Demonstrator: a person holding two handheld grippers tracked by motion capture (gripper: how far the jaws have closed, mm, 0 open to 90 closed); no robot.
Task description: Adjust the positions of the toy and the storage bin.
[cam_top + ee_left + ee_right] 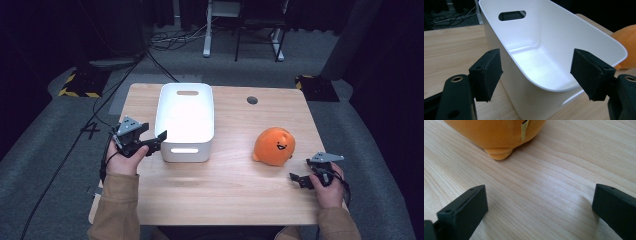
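**2 grippers spread wide, bin and plush on desk**

Desk (220,195): light wood, a round grommet hole (252,100) near the far edge.

White plastic bin (185,120): upright, empty, long side running from the far edge toward the desk's middle, left of centre. Handle slot in each short wall. In the left gripper view its near corner sits between the jaws, inside bare and brightly lit.

Orange plush toy (274,146): round, smiling face, resting on the desk right of the bin and well apart from it, toward the right edge. In the right gripper view its underside, a small foot-like nub and a pale sewn tag (524,130) show at the top.

Left gripper (152,136): held in the left hand (126,159) near the left edge, just beside the bin's near left corner. Jaws wide apart, holding nothing; whether they touch the bin wall, cannot tell.

Right gripper (296,180): held in the right hand (330,187) near the near right corner, low over the desk, just short of the plush. Jaws wide apart, bare wood between them, gripping nothing.
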